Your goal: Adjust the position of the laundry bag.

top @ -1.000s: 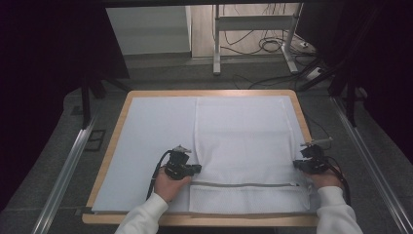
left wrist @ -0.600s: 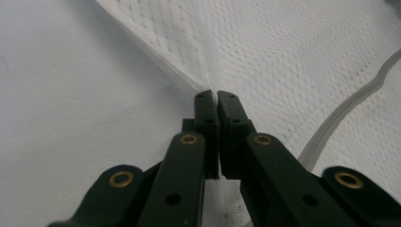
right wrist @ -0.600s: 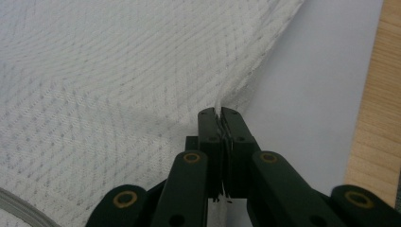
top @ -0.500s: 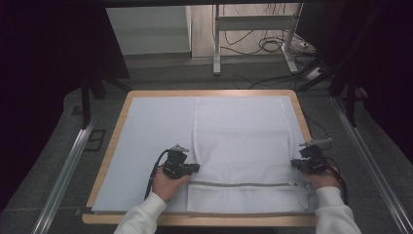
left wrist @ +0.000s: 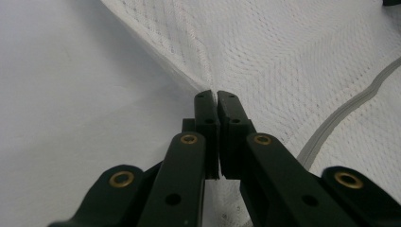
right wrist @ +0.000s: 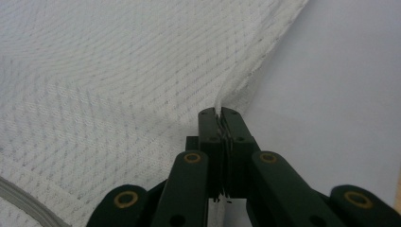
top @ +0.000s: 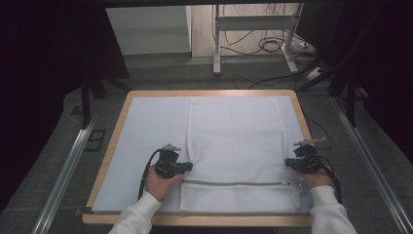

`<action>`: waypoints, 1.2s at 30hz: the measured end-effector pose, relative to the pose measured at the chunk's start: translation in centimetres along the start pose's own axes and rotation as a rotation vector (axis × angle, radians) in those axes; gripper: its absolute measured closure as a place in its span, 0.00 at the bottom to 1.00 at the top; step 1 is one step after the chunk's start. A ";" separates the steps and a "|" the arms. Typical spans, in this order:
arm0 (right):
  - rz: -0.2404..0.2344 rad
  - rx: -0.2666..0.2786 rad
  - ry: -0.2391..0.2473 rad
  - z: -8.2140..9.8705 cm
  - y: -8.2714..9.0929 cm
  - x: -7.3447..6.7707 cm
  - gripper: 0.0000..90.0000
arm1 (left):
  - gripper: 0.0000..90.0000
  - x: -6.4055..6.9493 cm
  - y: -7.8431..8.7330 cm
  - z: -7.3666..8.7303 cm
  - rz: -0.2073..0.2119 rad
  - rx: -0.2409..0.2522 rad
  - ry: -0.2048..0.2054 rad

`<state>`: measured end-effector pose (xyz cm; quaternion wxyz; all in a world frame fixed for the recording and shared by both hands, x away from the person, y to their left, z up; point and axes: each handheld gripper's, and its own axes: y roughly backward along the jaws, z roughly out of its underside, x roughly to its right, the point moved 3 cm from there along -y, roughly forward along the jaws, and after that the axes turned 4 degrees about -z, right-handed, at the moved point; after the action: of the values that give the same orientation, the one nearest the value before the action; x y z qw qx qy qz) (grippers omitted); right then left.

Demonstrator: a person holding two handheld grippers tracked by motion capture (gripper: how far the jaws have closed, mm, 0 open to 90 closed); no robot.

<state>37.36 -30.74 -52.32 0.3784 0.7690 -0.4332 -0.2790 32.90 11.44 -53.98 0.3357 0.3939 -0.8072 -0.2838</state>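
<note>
Pinching the mesh bag's [top: 236,141] side edges, both hand-held grippers [top: 187,166] [top: 288,163] hide the clamped fabric.

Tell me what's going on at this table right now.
A person is working on a white mesh laundry bag that lies flat on a white-covered table. The left gripper is shut on the bag's left edge and the right gripper is shut on its right edge, both just above the grey zipper that runs across the bag near the person. In the right gripper view a fold of mesh sticks up between the fingers. The bag is not lifted.
</note>
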 end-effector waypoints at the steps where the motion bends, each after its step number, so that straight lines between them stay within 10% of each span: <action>1: -0.004 0.001 0.000 0.0 0.0 -0.1 0.97 | 0.99 -0.1 0.1 0.0 -0.001 -0.001 -0.001; 36: -0.042 0.006 0.055 -1.8 -1.4 -3.3 0.97 | 0.99 -3.2 2.7 0.8 -0.020 0.028 0.032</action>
<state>37.82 -26.71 -52.10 0.3819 0.7865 -0.4072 -0.2641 32.59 15.68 -53.55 0.3401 0.4112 -0.8016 -0.2696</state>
